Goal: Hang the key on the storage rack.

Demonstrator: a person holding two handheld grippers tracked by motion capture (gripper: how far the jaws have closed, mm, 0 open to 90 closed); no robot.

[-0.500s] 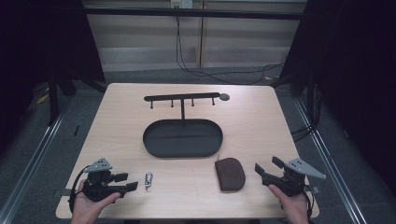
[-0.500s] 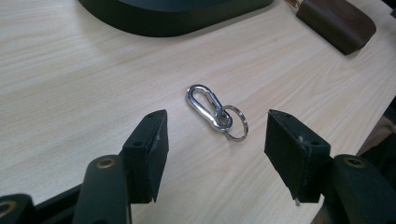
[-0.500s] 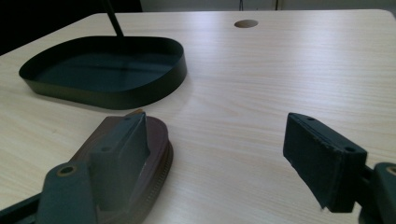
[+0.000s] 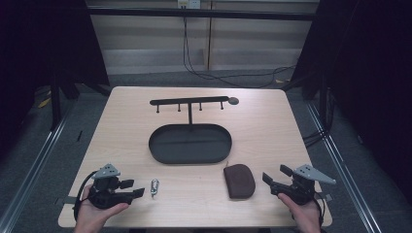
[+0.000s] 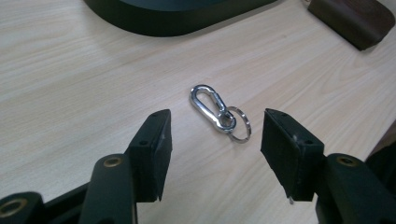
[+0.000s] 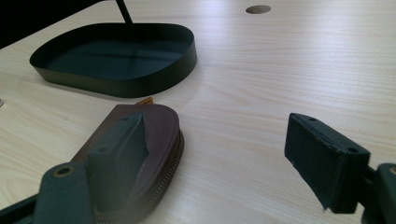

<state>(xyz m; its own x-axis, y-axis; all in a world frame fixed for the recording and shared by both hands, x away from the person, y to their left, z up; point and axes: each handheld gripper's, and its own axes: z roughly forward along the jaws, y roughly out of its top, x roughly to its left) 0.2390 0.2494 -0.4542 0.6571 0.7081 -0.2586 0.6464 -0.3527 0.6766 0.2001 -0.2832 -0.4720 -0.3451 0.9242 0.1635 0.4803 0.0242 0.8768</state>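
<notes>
The left gripper [image 4: 138, 192] sits at the lower left of the high view with its jaws apart and empty, aimed at the carabiner [image 4: 155, 187], which lies flat on the table [image 4: 272, 131] just beyond its tips. In the left gripper view the carabiner [image 5: 211, 109] rests a little above centre, a small key ring [image 5: 239, 123] linked to its lower end, and both lie ahead of the pads rather than between them. To take it well, the hand would likely need to ease forward and down until the pads straddle the clip's long sides, then close squarely across the body and not on the loose ring, which could slip or swing. The piece is thin and lies flat on the wood, so a low, slightly tilted approach seems wise. The right gripper [image 4: 272, 181] waits at the lower right, its jaws spread and holding nothing, just beside the brown pouch [image 4: 239, 180]; in the right gripper view one jaw stands in front of the pouch [image 6: 156, 126] without visibly pressing it. The black oval tray [image 4: 155, 145] with its hook rack [image 4: 189, 102] stands mid-table, well apart from both. Against the frame half a second earlier, hands, carabiner, pouch and tray sit in essentially the same places, so no real shift shows.
</notes>
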